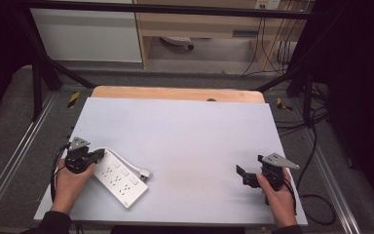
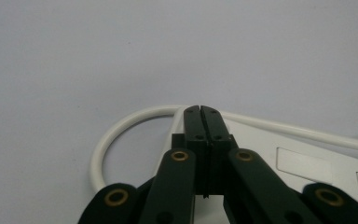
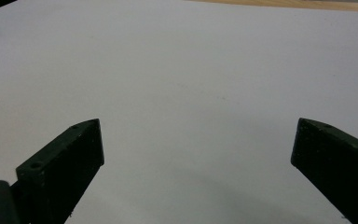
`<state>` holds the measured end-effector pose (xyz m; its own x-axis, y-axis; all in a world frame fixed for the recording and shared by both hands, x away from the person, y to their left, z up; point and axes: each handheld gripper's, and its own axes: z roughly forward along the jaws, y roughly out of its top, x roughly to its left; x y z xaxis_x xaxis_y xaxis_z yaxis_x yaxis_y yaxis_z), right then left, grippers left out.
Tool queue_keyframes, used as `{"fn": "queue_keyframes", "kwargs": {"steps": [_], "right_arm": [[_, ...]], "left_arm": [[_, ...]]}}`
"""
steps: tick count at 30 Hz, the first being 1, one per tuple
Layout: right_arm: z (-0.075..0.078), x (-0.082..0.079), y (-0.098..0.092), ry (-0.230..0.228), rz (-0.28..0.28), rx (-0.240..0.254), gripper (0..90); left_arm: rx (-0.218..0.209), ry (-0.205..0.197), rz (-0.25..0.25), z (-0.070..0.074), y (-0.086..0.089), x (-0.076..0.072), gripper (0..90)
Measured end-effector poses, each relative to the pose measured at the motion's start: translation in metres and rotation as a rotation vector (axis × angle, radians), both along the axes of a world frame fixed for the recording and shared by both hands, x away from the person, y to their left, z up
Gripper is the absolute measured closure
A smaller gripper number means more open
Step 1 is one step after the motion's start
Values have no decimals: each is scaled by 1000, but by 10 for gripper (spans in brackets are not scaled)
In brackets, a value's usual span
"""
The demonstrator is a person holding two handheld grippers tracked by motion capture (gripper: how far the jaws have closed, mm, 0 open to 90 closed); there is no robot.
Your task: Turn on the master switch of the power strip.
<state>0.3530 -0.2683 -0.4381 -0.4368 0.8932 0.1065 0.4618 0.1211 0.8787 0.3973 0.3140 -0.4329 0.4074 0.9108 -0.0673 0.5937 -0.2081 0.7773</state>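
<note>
Pale grey matte sheeting covers the bench [image 1: 185, 141], smooth and unmarked, with a strip of bare wood along its far edge. Nearest the person, a white plastic power strip [image 1: 119, 181] lies flat at the bench's near left, a long rectangular slab with rows of sockets and square switches. Its long axis runs diagonally, from the near end beside the bench's front edge up and leftward to the end where the left hand-held gripper [image 1: 99, 155] sits. That gripper's black jaws are pressed fully together, tips over the strip's far end; whether they touch it is hard to tell. A round white cord [image 2: 121, 128] loops out from that end and runs along the strip's far side. Well to the right of the strip, the right hand-held gripper [image 1: 243, 174] rests with its jaws spread wide above bare sheeting. Beyond the bench, dark frame bars and cables cross a grey floor.
</note>
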Motion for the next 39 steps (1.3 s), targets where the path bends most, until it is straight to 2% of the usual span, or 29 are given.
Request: {"fn": "queue_keyframes", "kwargs": {"steps": [39], "right_arm": [[0, 0, 0, 0, 1, -3, 27]], "left_arm": [[15, 14, 3, 1, -2, 1, 900]]}}
